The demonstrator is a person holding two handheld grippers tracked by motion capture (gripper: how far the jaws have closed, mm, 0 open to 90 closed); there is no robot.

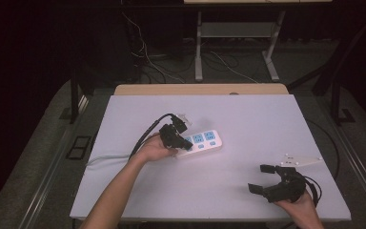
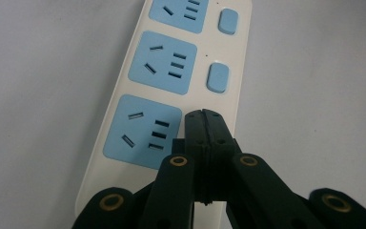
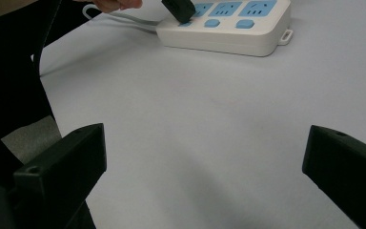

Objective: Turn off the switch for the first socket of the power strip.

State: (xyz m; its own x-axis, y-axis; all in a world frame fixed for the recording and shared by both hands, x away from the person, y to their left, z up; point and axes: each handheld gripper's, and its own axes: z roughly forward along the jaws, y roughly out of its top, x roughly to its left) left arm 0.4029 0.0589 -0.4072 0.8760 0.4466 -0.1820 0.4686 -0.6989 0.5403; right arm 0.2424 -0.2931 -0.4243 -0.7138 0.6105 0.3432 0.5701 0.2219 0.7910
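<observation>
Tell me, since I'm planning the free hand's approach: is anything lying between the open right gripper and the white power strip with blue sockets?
Nothing visible: bare grey tabletop separates the right gripper from the power strip.

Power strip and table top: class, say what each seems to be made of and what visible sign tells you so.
Power strip: looks like moulded plastic, a smooth cream-white body with rounded edges and a soft sheen; the socket faces and buttons are matt light-blue plastic inserts.
Table top: a flat, pale grey-white matt sheet, perhaps laminate or a mat; a wood-coloured edge shows behind it.
</observation>
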